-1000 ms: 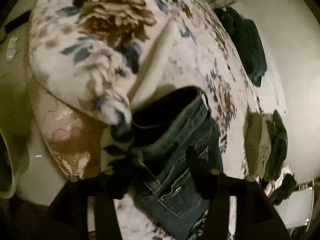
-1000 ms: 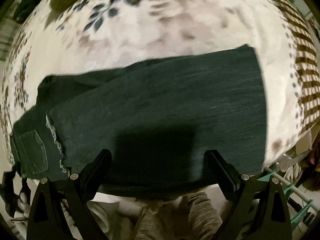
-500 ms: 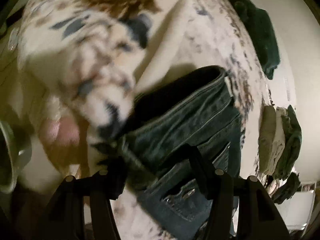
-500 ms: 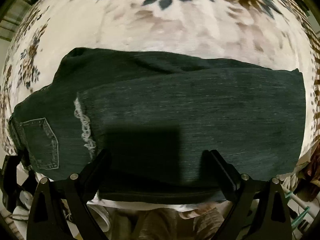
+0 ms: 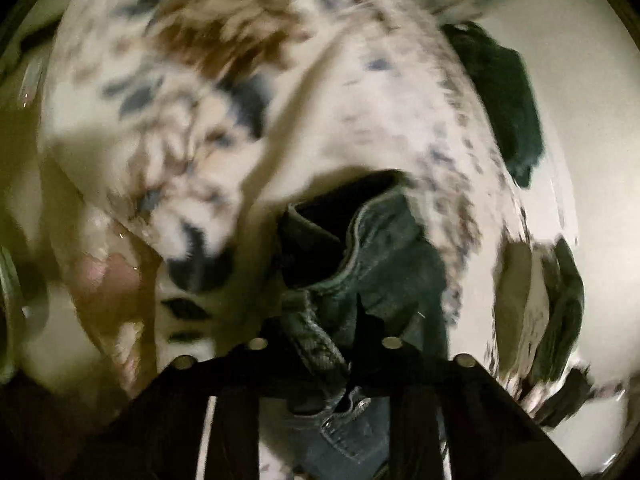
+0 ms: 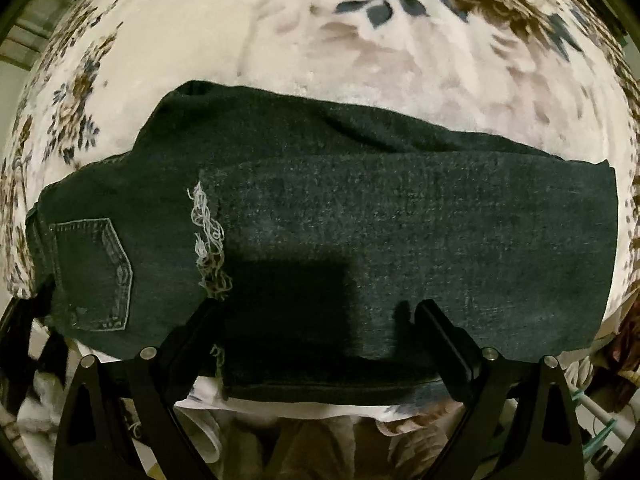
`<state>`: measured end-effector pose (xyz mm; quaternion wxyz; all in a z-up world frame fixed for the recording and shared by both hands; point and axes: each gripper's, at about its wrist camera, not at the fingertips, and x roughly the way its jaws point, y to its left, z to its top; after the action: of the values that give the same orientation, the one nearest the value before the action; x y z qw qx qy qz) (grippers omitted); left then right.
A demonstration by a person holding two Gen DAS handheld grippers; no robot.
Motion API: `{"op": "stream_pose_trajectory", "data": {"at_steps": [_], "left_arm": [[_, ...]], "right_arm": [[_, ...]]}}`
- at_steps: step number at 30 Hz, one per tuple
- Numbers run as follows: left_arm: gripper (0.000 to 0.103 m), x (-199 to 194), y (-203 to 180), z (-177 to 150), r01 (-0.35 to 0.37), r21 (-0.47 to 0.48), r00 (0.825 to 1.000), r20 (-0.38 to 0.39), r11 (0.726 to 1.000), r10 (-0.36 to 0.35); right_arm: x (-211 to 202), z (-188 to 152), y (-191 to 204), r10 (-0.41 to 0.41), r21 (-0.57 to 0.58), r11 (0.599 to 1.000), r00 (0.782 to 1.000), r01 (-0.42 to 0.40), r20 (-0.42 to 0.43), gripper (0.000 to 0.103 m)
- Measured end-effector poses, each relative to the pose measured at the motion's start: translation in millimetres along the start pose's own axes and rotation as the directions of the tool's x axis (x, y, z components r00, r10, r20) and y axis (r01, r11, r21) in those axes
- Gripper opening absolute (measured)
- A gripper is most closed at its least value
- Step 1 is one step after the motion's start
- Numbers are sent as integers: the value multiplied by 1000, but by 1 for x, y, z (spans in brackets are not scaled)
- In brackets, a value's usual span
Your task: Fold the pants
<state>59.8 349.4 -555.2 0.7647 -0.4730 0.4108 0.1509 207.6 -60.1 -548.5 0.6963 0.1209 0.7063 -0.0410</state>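
While left tongs (image 5: 320, 320) close on jeans (image 6: 320, 220) atop the floral blanket (image 6: 280, 40), right tongs (image 6: 316, 320) gape.

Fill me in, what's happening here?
A person with a gripper in each hand is folding dark jeans on a floral blanket. The legs already lie folded over toward the back pocket. The left gripper is closing on the bunched waistband. The right gripper hangs open above the folded legs, holding nothing.
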Motion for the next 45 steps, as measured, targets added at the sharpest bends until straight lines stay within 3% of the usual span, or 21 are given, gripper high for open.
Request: {"op": "stream_pose_trajectory", "data": {"at_steps": [3,8,13,16,18,27,32,36,39,42,44,45], "left_arm": [[15,-28,-37,-12,4,144,999,31,990,-8],[15,-59,-114,-37,38,358,997,50,933,-60],[14,-66,-188,-93,88,527,994,7,846,-108],[14,-63,-225,-145,113,610,993,-40,784,-112],[14,-56,-240,-169,130,632,991,-75,764,-106],[14,4,-283,-311,148,800,976,-214,582,47],[14,36,-277,-359,135,845,957,-247,517,155],[15,46,-272,-373,109,863,946,-242,493,215],[22,52,-273,-374,87,858,926,-257,506,276],[38,51,-273,-376,91,839,905,-295,537,307],[44,43,-274,-374,113,831,900,-318,545,297],[55,39,-275,-371,122,823,897,-330,555,293]], "right_arm": [[3,-12,-12,0,7,1000,1000,0,9,98],[-12,-24,-57,30,39,999,999,-32,36,98],[-44,-35,-113,10,35,999,994,-14,109,98],[-63,-38,-152,-7,56,998,988,-2,156,98],[-77,-38,-184,-15,88,996,984,-1,177,98],[-84,-43,-307,-25,272,962,980,-30,195,98],[-80,-46,-339,-17,302,952,980,-45,197,98],[-84,-48,-351,21,283,956,979,-80,205,98],[-87,-49,-351,71,260,958,976,-125,208,98],[-90,-48,-346,143,239,952,968,-192,206,98],[-92,-45,-340,206,221,942,955,-252,212,98],[-93,-43,-335,241,206,936,947,-285,213,98]]}}
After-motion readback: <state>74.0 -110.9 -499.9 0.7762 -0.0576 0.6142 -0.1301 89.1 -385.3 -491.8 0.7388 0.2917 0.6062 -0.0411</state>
